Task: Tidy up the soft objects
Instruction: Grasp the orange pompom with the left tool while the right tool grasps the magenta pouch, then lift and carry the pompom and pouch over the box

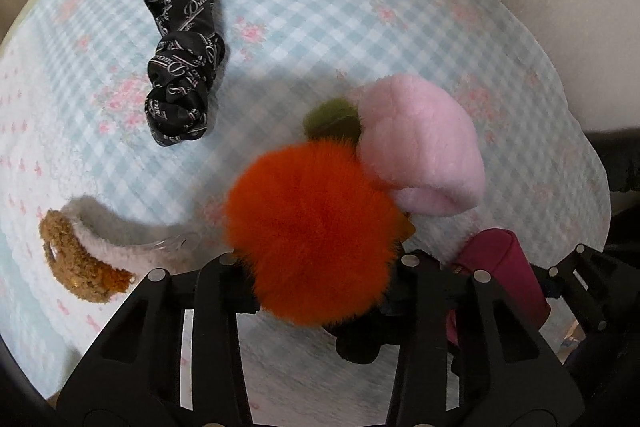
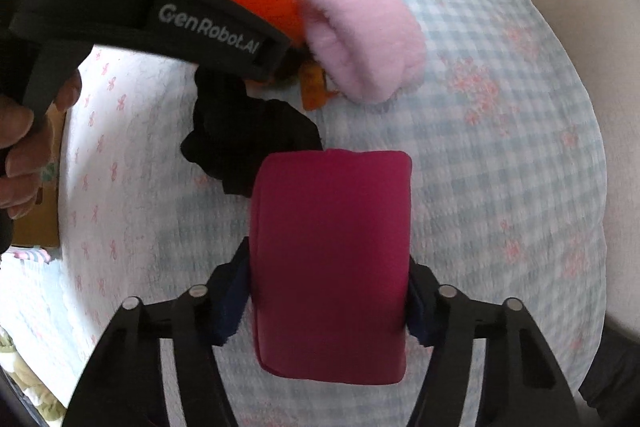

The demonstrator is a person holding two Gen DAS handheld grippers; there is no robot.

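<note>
My left gripper [image 1: 320, 267] is shut on a fluffy orange pompom [image 1: 312, 227] with a green tuft [image 1: 332, 117], held just above the blanket; a black cloth piece [image 2: 256, 143] hangs under it. A pink plush band [image 1: 420, 147] lies right beside the pompom, touching it. My right gripper [image 2: 330, 291] is shut on a magenta soft pouch [image 2: 332, 263], held above the blanket; the pouch also shows in the left wrist view [image 1: 500, 275]. A black printed scrunchie with ribbon [image 1: 182, 83] lies farther back.
A pale blue checked blanket [image 1: 360, 7] covers the surface. A brown and cream fuzzy band [image 1: 88, 259] lies at the left. A small orange tag [image 2: 312, 89] sits under the pink band. Beige floor surrounds the blanket; a cardboard box edge [image 2: 40, 219] is at the left.
</note>
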